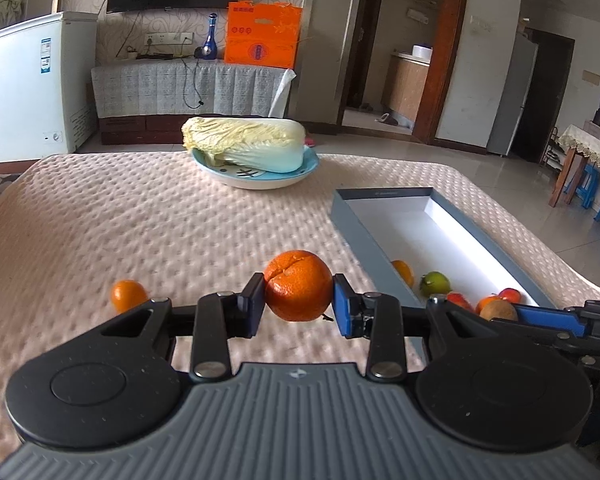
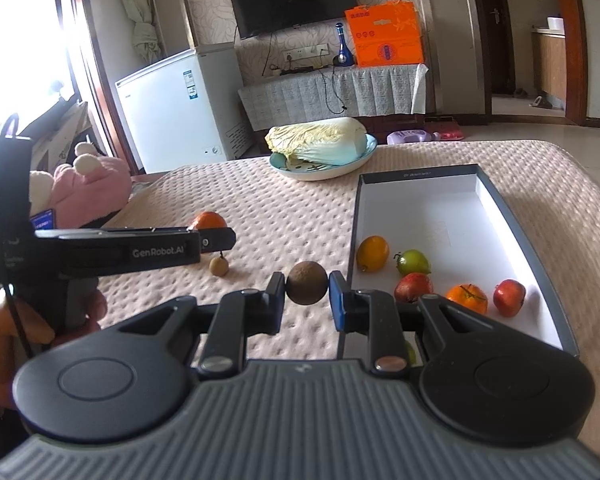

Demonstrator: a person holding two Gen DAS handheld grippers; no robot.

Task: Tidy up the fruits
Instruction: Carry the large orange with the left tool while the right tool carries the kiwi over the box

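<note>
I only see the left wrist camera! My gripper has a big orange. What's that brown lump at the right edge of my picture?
Observer: It's a round brown fruit. The right gripper is shut on it, pads on both sides, just outside the box.
Operator: Besides the little orange, is any other fruit lying outside the box?
Observer: Yes. A small brown fruit with a stem lies on the cloth, near the little orange. It sits below the tip of your left gripper, so your own gripper hides it from you.
</note>
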